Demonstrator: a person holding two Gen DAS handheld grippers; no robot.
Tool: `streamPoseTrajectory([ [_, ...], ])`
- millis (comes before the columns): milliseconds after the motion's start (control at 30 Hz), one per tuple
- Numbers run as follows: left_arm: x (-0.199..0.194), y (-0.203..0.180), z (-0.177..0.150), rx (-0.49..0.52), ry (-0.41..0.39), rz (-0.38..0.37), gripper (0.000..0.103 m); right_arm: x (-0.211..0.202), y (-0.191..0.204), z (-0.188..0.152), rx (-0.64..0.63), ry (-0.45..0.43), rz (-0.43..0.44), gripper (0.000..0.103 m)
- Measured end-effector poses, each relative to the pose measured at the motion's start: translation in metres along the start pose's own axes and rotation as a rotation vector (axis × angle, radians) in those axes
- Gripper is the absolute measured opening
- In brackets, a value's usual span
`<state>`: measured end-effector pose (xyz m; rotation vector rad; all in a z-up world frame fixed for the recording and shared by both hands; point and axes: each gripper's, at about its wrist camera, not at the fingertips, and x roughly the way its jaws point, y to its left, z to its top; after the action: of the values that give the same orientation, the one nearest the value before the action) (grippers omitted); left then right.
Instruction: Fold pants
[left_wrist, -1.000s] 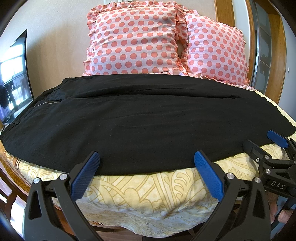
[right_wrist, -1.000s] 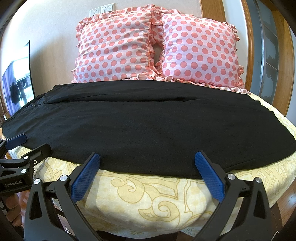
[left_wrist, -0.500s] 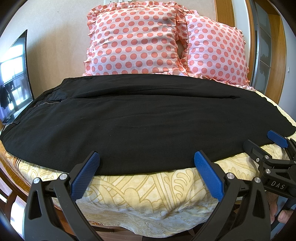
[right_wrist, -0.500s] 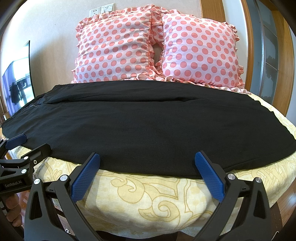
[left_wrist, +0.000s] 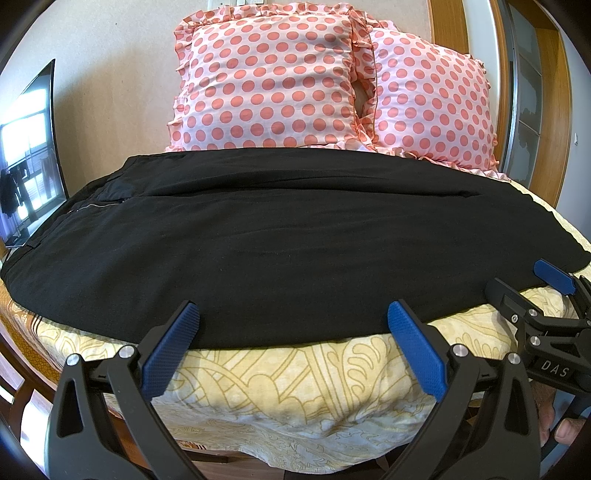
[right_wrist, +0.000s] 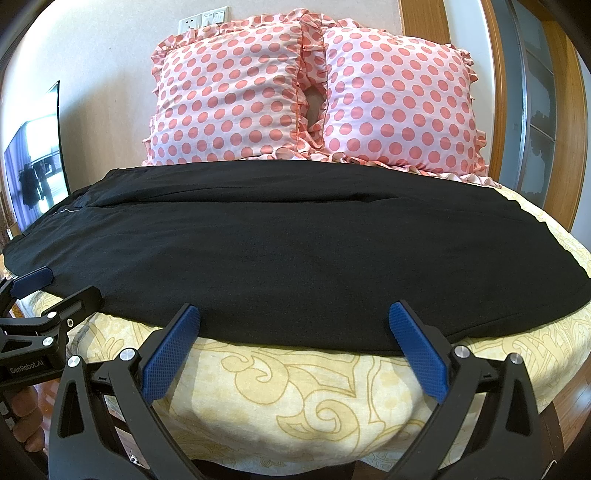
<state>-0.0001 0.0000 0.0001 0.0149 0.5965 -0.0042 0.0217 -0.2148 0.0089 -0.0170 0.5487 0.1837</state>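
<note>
Black pants (left_wrist: 288, 243) lie flat across the bed, waist with zipper at the left, leg ends at the right; they also show in the right wrist view (right_wrist: 295, 251). My left gripper (left_wrist: 291, 325) is open and empty, hovering at the near edge of the pants. My right gripper (right_wrist: 293, 325) is open and empty, also at the near edge. The right gripper also shows at the right of the left wrist view (left_wrist: 524, 295). The left gripper also shows at the left of the right wrist view (right_wrist: 59, 291).
A yellow patterned bedspread (left_wrist: 295, 380) covers the bed and hangs over its near edge. Two pink polka-dot pillows (left_wrist: 269, 85) (right_wrist: 399, 103) stand against the wall behind the pants. A screen (left_wrist: 26, 155) stands at the left; a wooden door frame (right_wrist: 569, 110) at the right.
</note>
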Motion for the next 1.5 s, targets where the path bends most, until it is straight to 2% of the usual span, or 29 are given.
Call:
streamPoseTrajectory([
  [933,0.0,0.0,0.0,0.001,-0.002,0.0,0.101,-0.001,-0.001,0.001,-0.003,0.001,0.003,0.102],
  [1100,-0.001,0.0,0.0,0.003,0.0,-0.004,0.101,-0.001,-0.008,0.009,-0.01,0.04,0.053,0.102],
  [1200,-0.005,0.006,0.004,-0.011,0.013,-0.041,0.101,-0.012,-0.04,0.027,0.071,-0.012,0.066,0.102],
  [1300,-0.019,0.013,0.013,-0.037,-0.033,-0.077,0.101,-0.018,-0.091,0.07,0.13,-0.071,-0.029,0.102],
  [1400,-0.031,0.021,0.024,-0.037,-0.091,-0.065,0.101,-0.002,-0.138,0.11,0.183,-0.033,-0.125,0.102],
  [1500,-0.03,0.029,0.035,-0.055,-0.11,-0.08,0.101,0.039,-0.202,0.152,0.339,0.062,-0.175,0.102],
])
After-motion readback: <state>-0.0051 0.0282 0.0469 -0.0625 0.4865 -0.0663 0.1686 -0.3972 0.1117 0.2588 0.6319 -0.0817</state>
